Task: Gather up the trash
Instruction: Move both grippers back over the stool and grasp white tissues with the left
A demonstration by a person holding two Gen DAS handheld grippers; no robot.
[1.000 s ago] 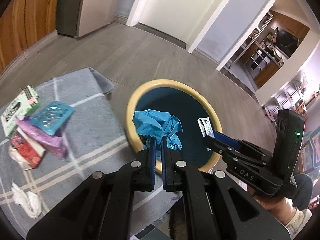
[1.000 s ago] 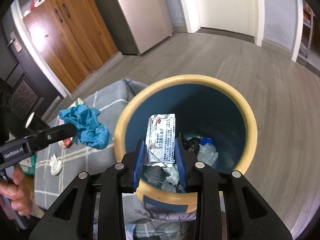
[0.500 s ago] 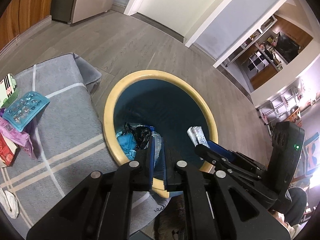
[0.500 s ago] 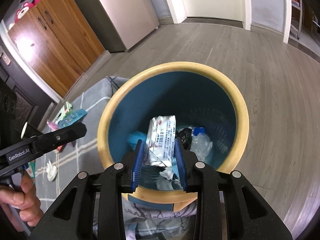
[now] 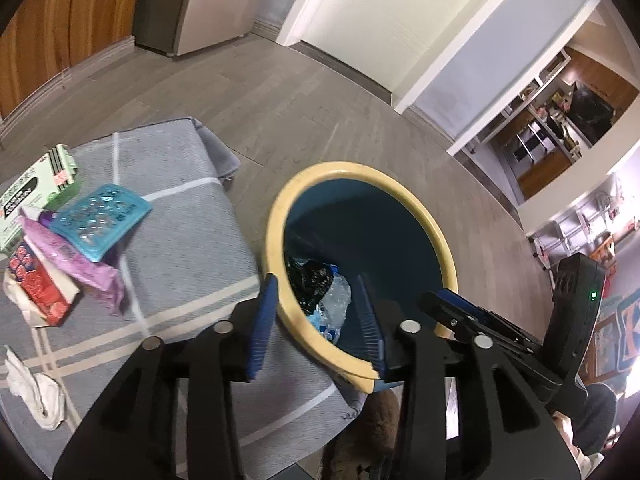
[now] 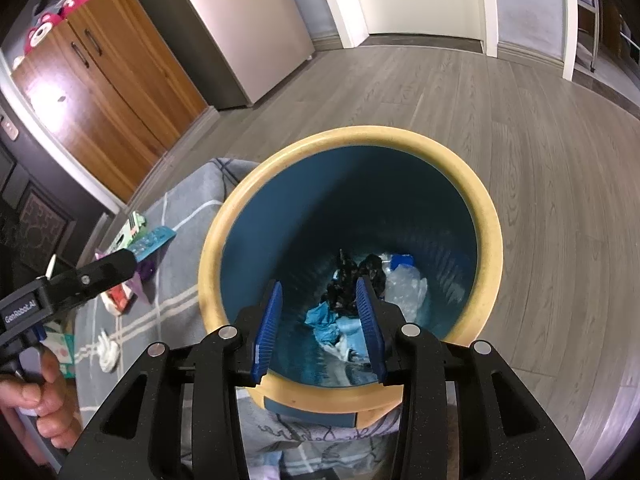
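Note:
A blue trash bin with a yellow rim [image 5: 276,216] [image 6: 490,216] stands on the floor beside a grey cloth-covered table [image 5: 188,240]. Inside lie a crumpled blue tissue [image 6: 322,318], black wrapping [image 6: 348,280] and a clear plastic bottle [image 6: 404,286]. My left gripper [image 5: 316,316] is open and empty, straddling the bin's near rim. My right gripper [image 6: 318,320] is open and empty over the bin's mouth. On the table lie a teal blister pack [image 5: 100,220], a purple wrapper [image 5: 68,258], a red packet [image 5: 38,290], a green box [image 5: 36,192] and a white tissue [image 5: 36,392].
Grey wood floor [image 6: 540,140] surrounds the bin. A silver fridge [image 6: 248,20] and wooden cabinets [image 6: 100,92] stand at the back left. A doorway [image 5: 360,20] opens beyond. The right gripper's body [image 5: 520,332] sits right of the bin.
The left gripper opened and dropped the blue tissue into the bin, then drew back toward the table. The right gripper opened and let its silver packet fall into the bin.

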